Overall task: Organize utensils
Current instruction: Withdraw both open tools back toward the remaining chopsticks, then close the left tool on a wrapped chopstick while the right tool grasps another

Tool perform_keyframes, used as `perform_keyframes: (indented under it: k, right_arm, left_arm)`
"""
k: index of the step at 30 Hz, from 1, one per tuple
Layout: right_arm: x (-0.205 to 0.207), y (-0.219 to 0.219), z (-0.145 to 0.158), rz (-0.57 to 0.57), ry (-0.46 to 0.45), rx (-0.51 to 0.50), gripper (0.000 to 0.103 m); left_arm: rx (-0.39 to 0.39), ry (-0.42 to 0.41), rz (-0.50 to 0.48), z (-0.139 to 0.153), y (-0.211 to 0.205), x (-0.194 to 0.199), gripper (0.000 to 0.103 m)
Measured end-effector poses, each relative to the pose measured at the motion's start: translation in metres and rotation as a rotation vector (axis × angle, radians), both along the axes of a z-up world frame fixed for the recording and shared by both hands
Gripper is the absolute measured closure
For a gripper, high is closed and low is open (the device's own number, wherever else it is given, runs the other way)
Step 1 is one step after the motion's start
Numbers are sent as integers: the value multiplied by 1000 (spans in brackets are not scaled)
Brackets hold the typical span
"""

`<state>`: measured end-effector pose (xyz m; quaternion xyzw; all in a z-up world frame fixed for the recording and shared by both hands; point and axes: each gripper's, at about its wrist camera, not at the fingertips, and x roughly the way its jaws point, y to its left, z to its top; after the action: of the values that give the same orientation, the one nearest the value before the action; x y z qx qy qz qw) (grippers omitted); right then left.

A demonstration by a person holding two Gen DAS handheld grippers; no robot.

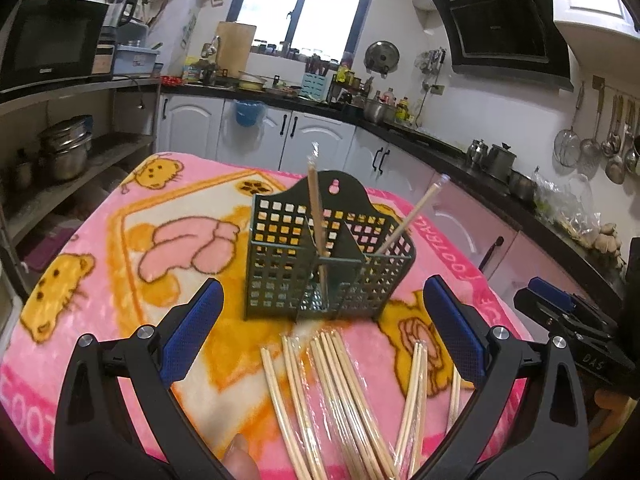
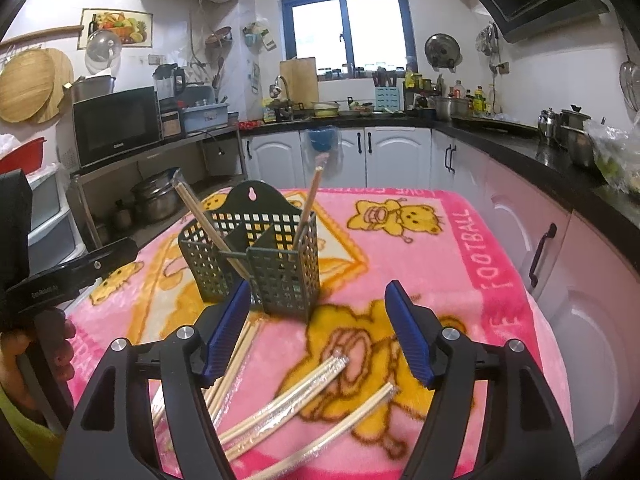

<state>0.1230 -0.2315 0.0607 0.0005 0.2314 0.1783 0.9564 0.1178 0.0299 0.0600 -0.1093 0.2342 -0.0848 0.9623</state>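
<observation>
Right now both hand-held grippers are empty and spread wide: left hand-held gripper [image 1: 320, 324] hovers over the loose chopsticks [image 1: 332, 396], right hand-held gripper [image 2: 320, 332] over a few wrapped pairs [image 2: 288, 396] lying crossed on the blanket. Risks, as I judge them: the sticks lie fanned and overlapping, so jaws closing could catch two at once or pinch only the slippery plastic wrap and let the stick slide out; the fuzzy pink blanket [image 1: 120, 240] is soft, so a stick may press in and roll away from the pads. Just beyond, the dark green perforated holder [image 1: 320, 252] looks light and stands on that soft cloth, so a bump could tip it, and the two chopsticks already in it lean outward and could snag an incoming one. The surface is fully covered by the blanket. Far side: kitchen with white cabinets, black counter, microwave [image 2: 116, 128], window [image 2: 344, 12], range hood, hanging ladles
</observation>
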Motion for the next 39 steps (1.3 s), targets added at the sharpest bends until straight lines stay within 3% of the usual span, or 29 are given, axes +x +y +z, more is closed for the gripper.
perform_keyframes:
  k: [16, 27, 36, 39]
  right_arm:
    - [-6, -17, -21, -35, 48, 3, 34]
    - [4, -28, -48, -52, 125, -5, 33]
    - [19, -28, -72, -27, 203, -2, 34]
    - [26, -24, -78, -10, 235, 7, 45]
  left_arm:
    - [29, 53, -43, -22, -20, 4, 11]
    - [62, 138, -58, -50, -31, 12, 11]
    - [40, 221, -54, -75, -23, 27, 11]
    - [23, 253, -44, -84, -16, 33, 12]
